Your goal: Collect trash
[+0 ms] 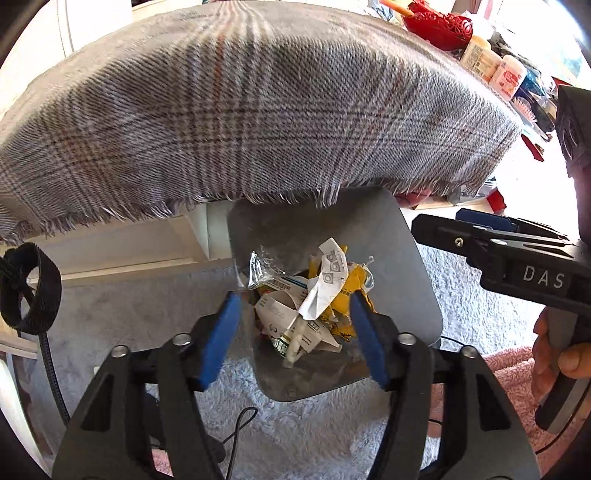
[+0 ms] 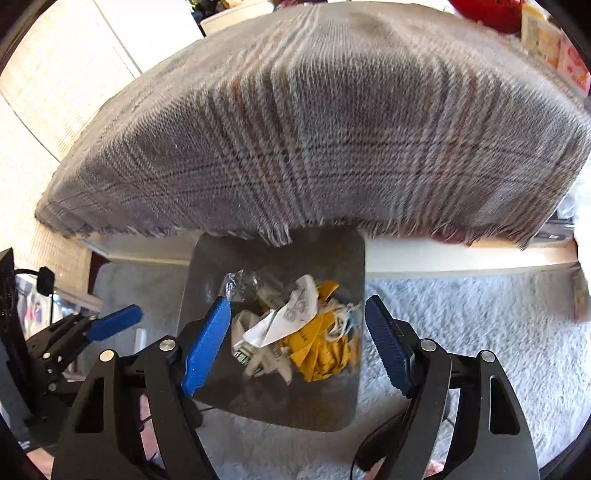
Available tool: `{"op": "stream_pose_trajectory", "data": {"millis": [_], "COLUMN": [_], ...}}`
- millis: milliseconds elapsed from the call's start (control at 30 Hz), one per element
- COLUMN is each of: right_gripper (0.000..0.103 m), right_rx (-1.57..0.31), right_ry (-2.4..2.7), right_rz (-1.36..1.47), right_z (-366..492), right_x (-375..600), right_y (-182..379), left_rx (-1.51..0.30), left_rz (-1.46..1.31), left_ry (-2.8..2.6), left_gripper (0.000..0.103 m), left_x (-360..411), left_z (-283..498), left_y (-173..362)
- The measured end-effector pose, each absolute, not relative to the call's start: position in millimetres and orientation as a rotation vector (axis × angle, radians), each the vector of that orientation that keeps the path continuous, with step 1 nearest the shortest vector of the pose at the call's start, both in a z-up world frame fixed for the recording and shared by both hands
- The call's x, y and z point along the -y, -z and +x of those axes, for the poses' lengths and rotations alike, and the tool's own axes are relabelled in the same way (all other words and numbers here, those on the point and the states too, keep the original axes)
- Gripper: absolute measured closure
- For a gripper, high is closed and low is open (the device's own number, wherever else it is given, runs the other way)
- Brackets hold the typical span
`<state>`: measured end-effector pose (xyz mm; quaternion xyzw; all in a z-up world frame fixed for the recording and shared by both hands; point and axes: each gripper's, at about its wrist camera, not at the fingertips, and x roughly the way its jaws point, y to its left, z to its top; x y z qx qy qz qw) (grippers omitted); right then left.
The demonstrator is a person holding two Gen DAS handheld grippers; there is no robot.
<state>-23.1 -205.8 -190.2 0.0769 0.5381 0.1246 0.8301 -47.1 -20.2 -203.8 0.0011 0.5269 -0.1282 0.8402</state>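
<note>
A grey trash bin (image 1: 417,295) stands on the carpet below the table edge; it also shows in the right wrist view (image 2: 207,266). Inside lie crumpled white paper (image 1: 325,284) (image 2: 284,321), yellow wrappers (image 1: 351,295) (image 2: 321,350), clear plastic (image 1: 260,267) (image 2: 240,282) and small cartons. My left gripper (image 1: 295,339) is open and empty above the bin. My right gripper (image 2: 297,343) is open and empty above the bin too. In the left wrist view the right gripper (image 1: 436,227) shows at the right, held by a hand. In the right wrist view the left gripper (image 2: 114,326) shows at the left.
A plaid grey cloth (image 1: 240,110) (image 2: 314,129) covers the table and hangs over its edge above the bin. Bottles (image 1: 495,70) and a red basket (image 1: 439,26) stand at the table's far right. Pale shaggy carpet (image 1: 480,306) (image 2: 480,332) surrounds the bin. A pink towel (image 1: 513,387) lies at right.
</note>
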Motion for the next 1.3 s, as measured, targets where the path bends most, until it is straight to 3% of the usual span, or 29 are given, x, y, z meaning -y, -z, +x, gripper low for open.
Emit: {"op": "stream_pose_trajectory", "data": {"millis": [133,400,567,800,933,1300], "right_gripper": [0.012,0.004,0.003,0.003,0.003,0.003], "right_rx": [-1.122,-1.029,-0.895,-0.644,-0.597,-0.536], "right_ry": [-0.252,-0.258,-0.230,-0.173,-0.166,-0.059], "right_rz": [0.175,0.192,0.185,0.177,0.134,0.026], "right_z": [-27,-39,-38,-25,-23,-53], "right_x": [209,211,223,241,241,233], "right_y": [182,124,67,0,-13,-10], "left_rx": [-1.097,-0.994,-0.911,-0.688,-0.573,-0.498], "left_rz": [0.005,0.004,-0.018,0.027,0.002,0.034], "left_ry": [0.261,0.231,0.199,0.103,0.088,0.088], "left_gripper": [0.033,0.013,0.008,0.008,0.008,0.008], "left_x": [17,17,5,-19,-30,-20], "left_z": [-52,-66,-63,-44,-45,-60], "left_y": [195,146,101,6,-24,-23]}}
